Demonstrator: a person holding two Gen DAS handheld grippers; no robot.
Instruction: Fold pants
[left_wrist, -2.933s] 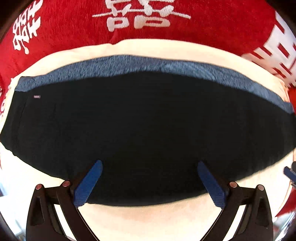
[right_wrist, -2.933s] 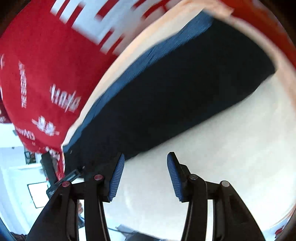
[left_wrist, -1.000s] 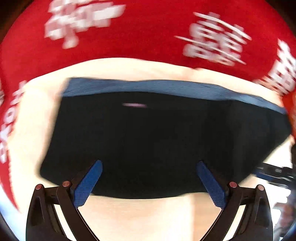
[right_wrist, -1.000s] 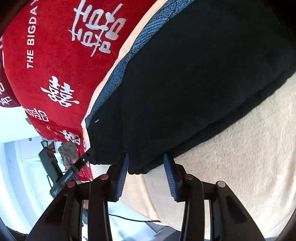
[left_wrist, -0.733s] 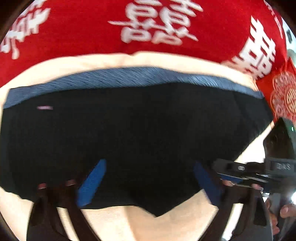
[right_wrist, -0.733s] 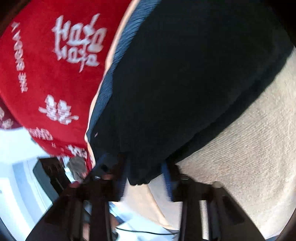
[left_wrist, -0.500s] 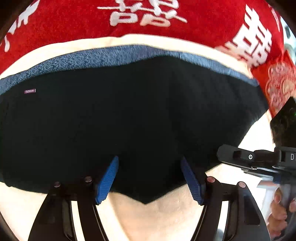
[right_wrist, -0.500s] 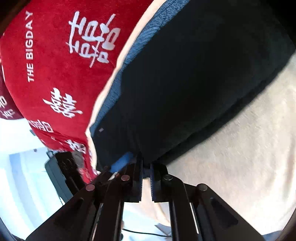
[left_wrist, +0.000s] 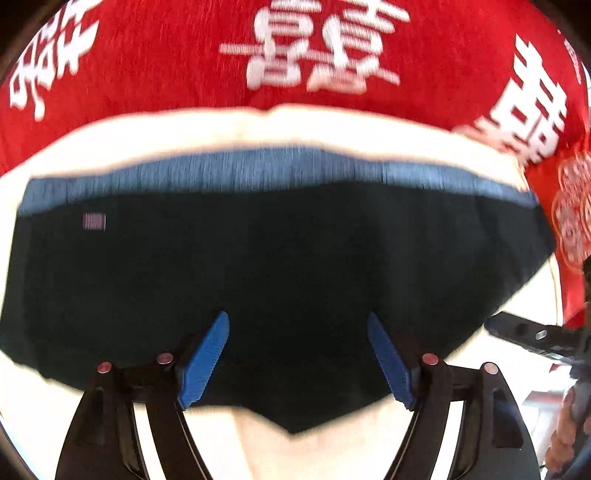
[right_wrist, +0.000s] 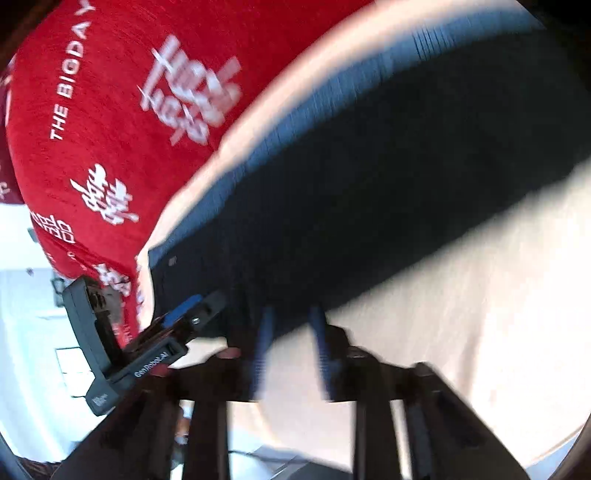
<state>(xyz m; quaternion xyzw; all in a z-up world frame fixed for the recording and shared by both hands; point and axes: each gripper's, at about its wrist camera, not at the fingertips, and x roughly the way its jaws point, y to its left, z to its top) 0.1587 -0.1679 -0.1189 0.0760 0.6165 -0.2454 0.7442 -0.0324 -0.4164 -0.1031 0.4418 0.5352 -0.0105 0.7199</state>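
The folded black fabric pants (left_wrist: 280, 280) lie on a cream towel (left_wrist: 332, 454), blue waistband at 12 o'clock. The left gripper (left_wrist: 297, 354) gapes wide over their 6 o'clock edge. The right gripper (right_wrist: 291, 347), blurred, stands parted beside the hem.

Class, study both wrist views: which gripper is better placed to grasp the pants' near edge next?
Probably the left gripper: its open fingers straddle the pants. The right gripper, open too, sits at the corner, blurred.
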